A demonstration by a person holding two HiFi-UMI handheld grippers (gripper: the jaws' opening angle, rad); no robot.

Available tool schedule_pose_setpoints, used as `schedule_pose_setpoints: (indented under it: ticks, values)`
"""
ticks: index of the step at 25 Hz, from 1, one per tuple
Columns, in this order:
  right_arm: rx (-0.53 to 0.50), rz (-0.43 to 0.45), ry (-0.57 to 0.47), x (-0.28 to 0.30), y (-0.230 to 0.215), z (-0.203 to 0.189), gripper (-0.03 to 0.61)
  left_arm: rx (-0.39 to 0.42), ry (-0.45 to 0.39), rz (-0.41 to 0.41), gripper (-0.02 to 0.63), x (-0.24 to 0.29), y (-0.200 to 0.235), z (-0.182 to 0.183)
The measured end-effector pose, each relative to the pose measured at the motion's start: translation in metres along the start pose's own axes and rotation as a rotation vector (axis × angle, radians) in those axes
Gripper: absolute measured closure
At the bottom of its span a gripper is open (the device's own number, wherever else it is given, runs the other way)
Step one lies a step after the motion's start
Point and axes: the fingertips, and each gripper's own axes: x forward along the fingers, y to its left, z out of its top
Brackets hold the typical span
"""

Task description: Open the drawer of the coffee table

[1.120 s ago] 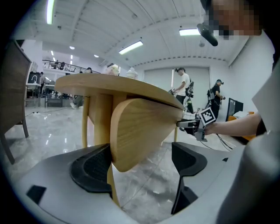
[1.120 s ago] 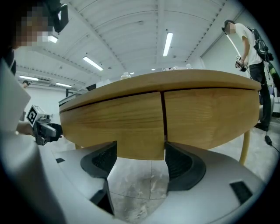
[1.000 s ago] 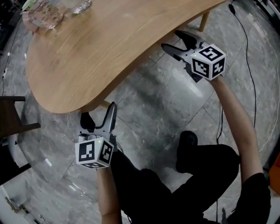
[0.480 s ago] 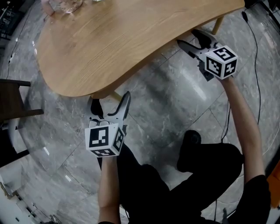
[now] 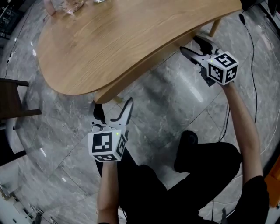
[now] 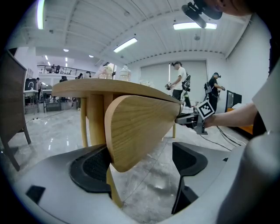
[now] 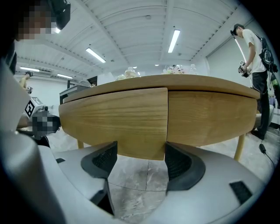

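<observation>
The drawer (image 5: 144, 65) shows in the head view as a curved wooden band under the near edge of the coffee table (image 5: 122, 35), running from centre-left up toward the upper right. The left gripper (image 5: 113, 107) sits at the band's lower-left end, just below centre, with its marker cube (image 5: 107, 146) nearer the person. The right gripper (image 5: 191, 43) is at the upper right, at the band's other end, above grey marble floor (image 5: 170, 109). Glassware (image 5: 65, 5) stands at the tabletop's upper-left corner, and a black cable (image 5: 253, 65) trails down the right edge.

In the left gripper view, the drawer (image 6: 140, 127) fills the centre as a rounded end of pale wood. The left gripper (image 6: 142, 164) is spread wide: the wood overlaps the left pad (image 6: 94, 164), while the other jaw stands apart from it. The right gripper (image 6: 192, 118) shows at centre right, and people (image 6: 179, 81) stand far behind.

In the right gripper view, the drawer (image 7: 113, 118) lies left of a vertical seam in the table's front. The right gripper (image 7: 140, 159) is parted, clamping nothing, one pad (image 7: 105, 158) under the drawer's lower edge and the other below the seam.
</observation>
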Motion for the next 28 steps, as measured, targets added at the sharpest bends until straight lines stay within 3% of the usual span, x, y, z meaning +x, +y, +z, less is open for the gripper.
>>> schedule_pose_setpoints:
  ticks: [16, 28]
  values:
    - [-0.053, -0.026, 0.108, -0.063, 0.019, -0.029, 0.29, -0.004, 0.025, -0.005, 0.179, -0.036, -0.047, -0.018]
    - [-0.068, -0.031, 0.127, -0.119, 0.035, -0.053, 0.29, 0.006, 0.024, -0.037, 0.179, -0.069, -0.09, -0.035]
